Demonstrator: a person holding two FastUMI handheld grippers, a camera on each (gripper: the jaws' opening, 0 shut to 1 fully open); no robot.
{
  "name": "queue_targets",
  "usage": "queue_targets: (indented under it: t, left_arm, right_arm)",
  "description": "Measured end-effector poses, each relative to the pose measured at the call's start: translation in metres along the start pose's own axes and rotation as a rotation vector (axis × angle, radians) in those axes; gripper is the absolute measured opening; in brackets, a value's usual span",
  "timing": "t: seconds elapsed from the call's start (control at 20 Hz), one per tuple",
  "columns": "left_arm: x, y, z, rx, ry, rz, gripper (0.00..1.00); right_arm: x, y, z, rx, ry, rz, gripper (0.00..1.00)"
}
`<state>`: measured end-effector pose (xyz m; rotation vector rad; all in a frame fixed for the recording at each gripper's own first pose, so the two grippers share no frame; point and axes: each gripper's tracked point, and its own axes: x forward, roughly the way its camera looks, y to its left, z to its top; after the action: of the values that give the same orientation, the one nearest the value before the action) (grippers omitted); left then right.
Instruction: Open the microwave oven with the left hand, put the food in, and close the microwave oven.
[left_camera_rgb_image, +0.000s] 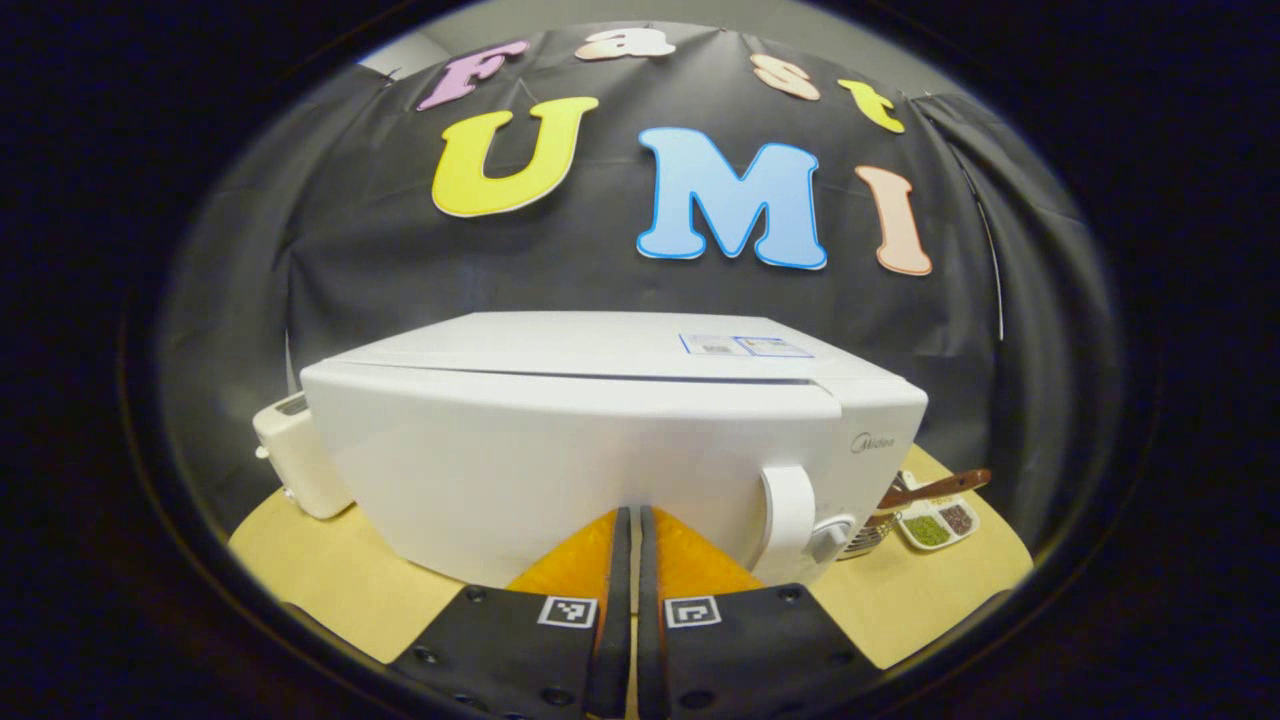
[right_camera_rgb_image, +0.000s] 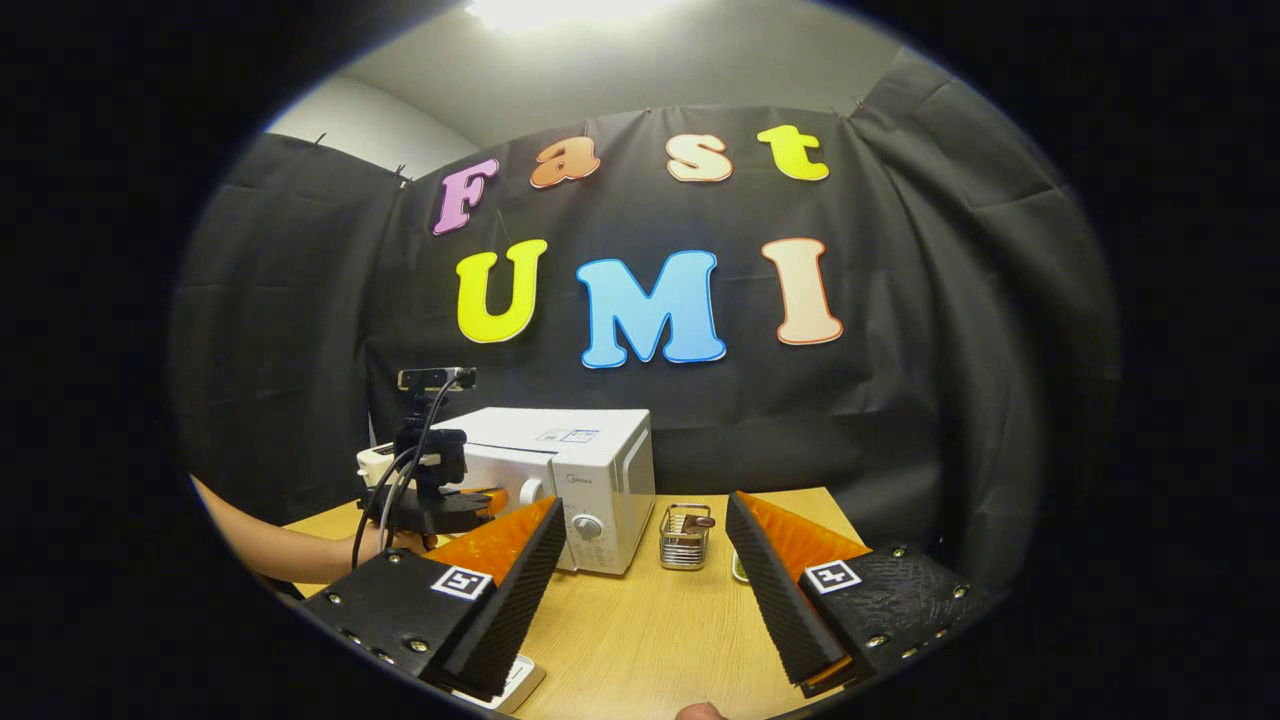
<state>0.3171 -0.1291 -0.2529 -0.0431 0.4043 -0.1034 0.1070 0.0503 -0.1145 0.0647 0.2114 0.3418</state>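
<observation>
The left gripper ends in two black mounting blocks dotted with round screws, each bearing a square black-and-white coded marker near the inner edge. The right gripper has the same black screwed blocks and one such marker on each, with wedge-shaped fingers whose inner faces are ribbed. In the right gripper view, the left gripper carries a small black camera on a post with looping black cables; the forearm holding it is bare, without a sleeve.

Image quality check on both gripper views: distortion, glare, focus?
Left gripper view: strong fisheye bowing of the microwave front, even light, no glare, sharp; left gripper fingers together. Right gripper view: ceiling light blown out at top, table evenly lit, microwave small yet sharp, right gripper fingers apart.
</observation>
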Motion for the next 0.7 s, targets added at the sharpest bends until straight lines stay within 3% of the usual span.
queue_targets:
  t: [0.05,0.15,0.3,0.4,0.45,0.7]
  left_arm:
    - [0.006,0.005,0.004,0.005,-0.013,0.016,0.1]
    - [0.003,0.007,-0.016,-0.063,0.087,0.032,0.14]
    - [-0.01,0.013,-0.002,-0.048,0.052,0.001,0.14]
    - [-0.041,0.016,0.012,-0.004,-0.004,-0.036,0.08]
    - [-0.062,0.019,0.02,0.025,-0.039,-0.05,0.14]
    - [-0.157,0.048,0.047,0.073,-0.169,-0.069,0.13]
  right_arm:
    - [0.0,0.004,0.003,0.004,-0.005,0.007,0.98]
    - [0.002,0.012,0.007,0.003,-0.008,0.017,0.98]
    - [0.002,0.027,0.013,0.022,-0.029,0.007,0.98]
    - [0.003,0.036,0.016,0.025,-0.038,-0.007,0.98]
    - [0.001,0.041,0.019,0.024,-0.044,-0.017,0.98]
    - [-0.007,0.077,0.034,0.023,-0.083,-0.037,0.98]
